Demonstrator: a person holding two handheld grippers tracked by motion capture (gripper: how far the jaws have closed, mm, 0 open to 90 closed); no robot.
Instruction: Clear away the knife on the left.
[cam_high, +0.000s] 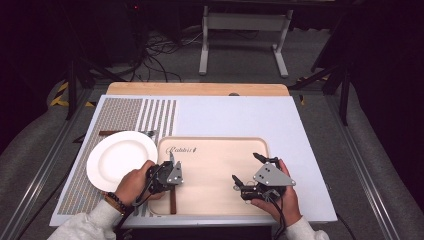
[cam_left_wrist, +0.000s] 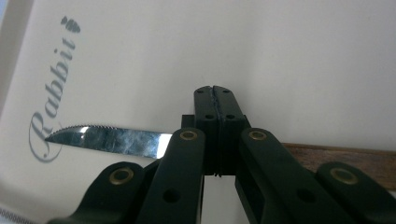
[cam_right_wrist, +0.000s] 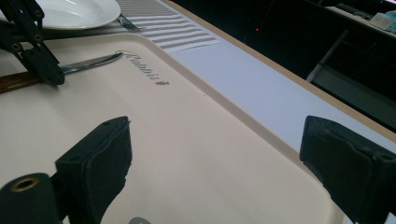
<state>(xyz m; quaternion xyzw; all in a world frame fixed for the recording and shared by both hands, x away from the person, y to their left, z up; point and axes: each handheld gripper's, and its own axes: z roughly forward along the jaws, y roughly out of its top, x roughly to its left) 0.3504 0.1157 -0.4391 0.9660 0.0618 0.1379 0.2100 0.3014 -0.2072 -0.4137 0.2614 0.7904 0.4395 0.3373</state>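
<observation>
The left hand-held gripper (cam_high: 170, 176) sits at the left edge of the beige tray (cam_high: 215, 145), its 2 black jaws pressed together on a knife (cam_left_wrist: 112, 140). In the left gripper view the jaws meet over the spot where the serrated steel blade joins the brown wooden handle (cam_left_wrist: 345, 156), and the blade points toward the "Rabbit" lettering (cam_left_wrist: 49, 107) printed on the tray. In the high view the handle runs from the gripper down toward the tray's near rim. The right gripper view shows the same knife lying nearly flat just above or on the tray floor, with the left jaws clamped on it; whether it touches the tray I cannot tell.

The right hand-held gripper (cam_high: 247, 170) rests over the right part of the tray, well apart from the knife. Its 2 jaws stand wide apart with nothing between them.

A white plate (cam_high: 120, 157) lies on a striped placemat (cam_high: 150, 117) just left of the tray, on the white desk (cam_high: 250, 117). The tines of a fork (cam_right_wrist: 128, 23) show beside the plate.
</observation>
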